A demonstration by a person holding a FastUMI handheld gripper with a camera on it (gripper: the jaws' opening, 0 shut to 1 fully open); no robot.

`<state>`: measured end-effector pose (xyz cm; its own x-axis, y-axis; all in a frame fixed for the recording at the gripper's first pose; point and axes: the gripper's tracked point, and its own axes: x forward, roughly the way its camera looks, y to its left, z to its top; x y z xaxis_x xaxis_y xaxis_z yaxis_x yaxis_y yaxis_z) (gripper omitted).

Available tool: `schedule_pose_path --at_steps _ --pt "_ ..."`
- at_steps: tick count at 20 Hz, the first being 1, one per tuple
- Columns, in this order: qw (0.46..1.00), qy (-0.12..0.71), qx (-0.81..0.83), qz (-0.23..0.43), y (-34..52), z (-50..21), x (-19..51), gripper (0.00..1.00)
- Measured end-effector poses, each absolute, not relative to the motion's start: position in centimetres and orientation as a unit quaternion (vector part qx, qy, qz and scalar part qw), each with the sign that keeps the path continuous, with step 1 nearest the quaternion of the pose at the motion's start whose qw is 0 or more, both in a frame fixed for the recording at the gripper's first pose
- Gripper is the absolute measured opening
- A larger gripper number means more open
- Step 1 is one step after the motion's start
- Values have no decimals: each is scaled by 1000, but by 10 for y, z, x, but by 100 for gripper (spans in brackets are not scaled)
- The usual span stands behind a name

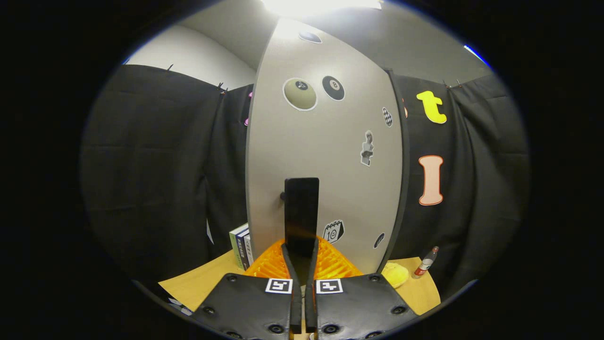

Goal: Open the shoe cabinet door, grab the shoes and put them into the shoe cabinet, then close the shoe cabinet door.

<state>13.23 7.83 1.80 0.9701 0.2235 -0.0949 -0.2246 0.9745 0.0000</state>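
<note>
— Between the jaws (pixel 301 222), what is there?
— Nothing I can make out; they stand nearly closed, reaching up before the shoe cabinet door (pixel 325 156).
— And the door?
— Shut, just beyond them, its small knob (pixel 282 195) beside the fingers. An orange shoe (pixel 330 264) lies below, on the table (pixel 198 283).
— Around that?
— Books (pixel 241 245) to one side, a bottle (pixel 426 262) to the other.

A cloth-walled recording booth (pixel 151 156) with a stickered cabinet (pixel 325 156).
</note>
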Motion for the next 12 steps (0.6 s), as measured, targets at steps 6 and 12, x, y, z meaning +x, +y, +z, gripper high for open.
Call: schedule_pose_path --at_steps 6,12 --pt "993 51 -5 104 67 17 124 4" --pt "995 55 -4 81 48 16 119 4"
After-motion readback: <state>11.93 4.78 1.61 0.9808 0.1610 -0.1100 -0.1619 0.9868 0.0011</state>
